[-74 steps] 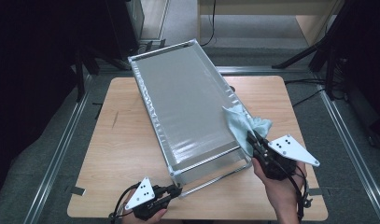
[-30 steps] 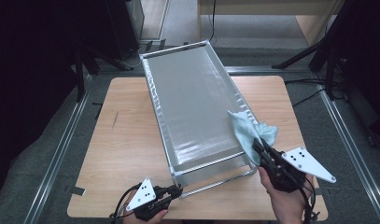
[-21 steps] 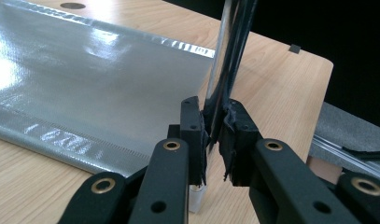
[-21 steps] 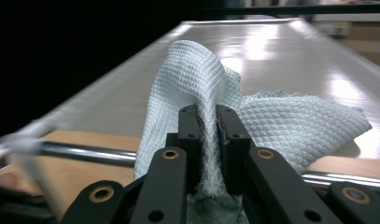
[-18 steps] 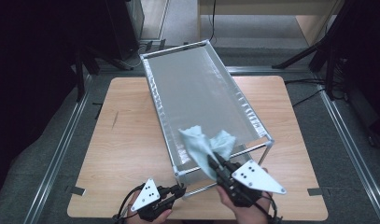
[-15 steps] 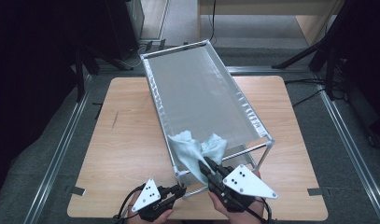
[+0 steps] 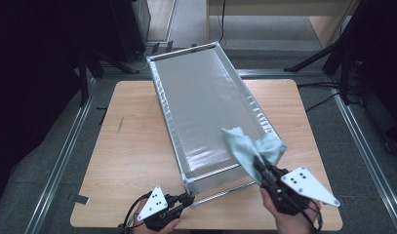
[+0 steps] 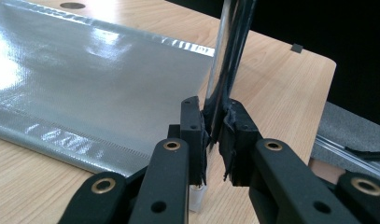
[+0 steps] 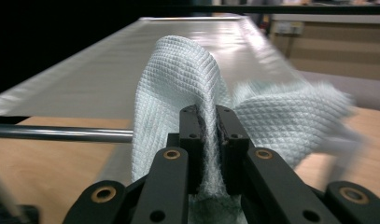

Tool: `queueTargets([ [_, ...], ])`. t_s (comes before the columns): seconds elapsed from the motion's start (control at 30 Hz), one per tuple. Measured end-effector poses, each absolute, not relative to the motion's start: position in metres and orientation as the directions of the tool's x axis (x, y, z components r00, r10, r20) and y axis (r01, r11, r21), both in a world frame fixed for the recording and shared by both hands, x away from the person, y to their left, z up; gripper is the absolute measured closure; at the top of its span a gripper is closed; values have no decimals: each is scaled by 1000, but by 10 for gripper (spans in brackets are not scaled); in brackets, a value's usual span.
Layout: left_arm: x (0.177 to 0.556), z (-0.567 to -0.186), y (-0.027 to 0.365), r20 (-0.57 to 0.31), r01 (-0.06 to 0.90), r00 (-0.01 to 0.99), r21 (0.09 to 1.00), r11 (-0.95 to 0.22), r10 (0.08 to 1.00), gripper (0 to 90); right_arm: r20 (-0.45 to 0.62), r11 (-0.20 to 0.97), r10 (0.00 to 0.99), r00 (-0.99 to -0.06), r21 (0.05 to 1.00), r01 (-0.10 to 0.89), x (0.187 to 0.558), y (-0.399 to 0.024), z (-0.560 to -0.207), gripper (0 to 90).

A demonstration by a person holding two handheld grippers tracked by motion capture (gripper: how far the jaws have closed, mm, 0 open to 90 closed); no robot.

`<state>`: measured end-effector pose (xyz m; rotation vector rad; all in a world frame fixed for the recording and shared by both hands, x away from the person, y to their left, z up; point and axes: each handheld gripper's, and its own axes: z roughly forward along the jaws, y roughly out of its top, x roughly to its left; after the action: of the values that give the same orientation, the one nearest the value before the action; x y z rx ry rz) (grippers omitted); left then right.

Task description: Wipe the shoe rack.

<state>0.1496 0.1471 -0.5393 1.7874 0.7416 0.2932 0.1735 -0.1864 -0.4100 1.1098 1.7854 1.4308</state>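
Observation:
A long metal frame with a shiny grey sheet (image 7: 201, 102) stretched over its top lies slantwise on the wooden table (image 7: 132, 146). My left gripper (image 7: 190, 199) is shut on the frame's upright post (image 8: 229, 56) at the near left corner, the pads (image 8: 197, 135) pressing on it from both sides. My right gripper (image 7: 258, 163) is shut on a pale blue-green waffle cloth (image 7: 245, 144), which rests on the sheet's near right corner. In the right gripper view the cloth (image 9: 178, 70) bunches up over the jaws of my right gripper (image 9: 208, 126), which have just closed a little tighter on it.
A bare metal rod (image 9: 61, 133) runs along the frame's near end, below the sheet. Bare wood lies left of the frame. Dark stands and cables (image 7: 327, 97) sit on the floor around the table.
My right gripper swept the cloth from the sheet's right edge across to its near left end, then back to the near right corner. The left gripper has stayed on the post.

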Motion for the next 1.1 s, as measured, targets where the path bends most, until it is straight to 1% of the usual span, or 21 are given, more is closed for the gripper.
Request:
queueTargets([
  [0.1,150,-540,146,-163,338,772,924,-178,615,802,57,59,903,-425,965,255,177,-202,-412,825],
  [0.13,150,-540,146,-164,338,772,924,-178,614,802,80,37,908,-410,963,268,179,-207,-413,825],
  [0.17,150,-540,146,-164,337,772,925,-177,614,802,93,25,906,-412,962,274,179,-208,-413,826],
  [0.27,151,-540,146,-178,347,773,922,-171,609,800,88,33,907,-412,960,279,177,-201,-413,827],
  [0.53,153,-541,145,-186,353,770,921,-165,611,798,97,74,820,-564,959,272,165,-149,-417,828],
  [0.63,153,-541,144,-187,353,769,921,-163,611,797,106,97,761,-640,957,273,155,-123,-418,826],
  [0.73,153,-541,145,-184,352,770,921,-166,611,798,96,125,727,-680,955,268,149,-107,-420,826],
  [0.83,153,-541,145,-184,352,771,921,-167,610,797,45,160,733,-679,958,236,146,-104,-420,828],
  [0.93,153,-541,145,-181,351,772,921,-170,610,798,47,160,744,-667,956,246,150,-113,-421,828],
  [1.0,153,-542,145,-182,350,773,921,-170,608,798,34,161,764,-644,957,242,154,-123,-421,828],
  [1.1,153,-542,145,-180,350,774,921,-173,607,798,43,137,809,-586,956,259,161,-144,-421,828],
])
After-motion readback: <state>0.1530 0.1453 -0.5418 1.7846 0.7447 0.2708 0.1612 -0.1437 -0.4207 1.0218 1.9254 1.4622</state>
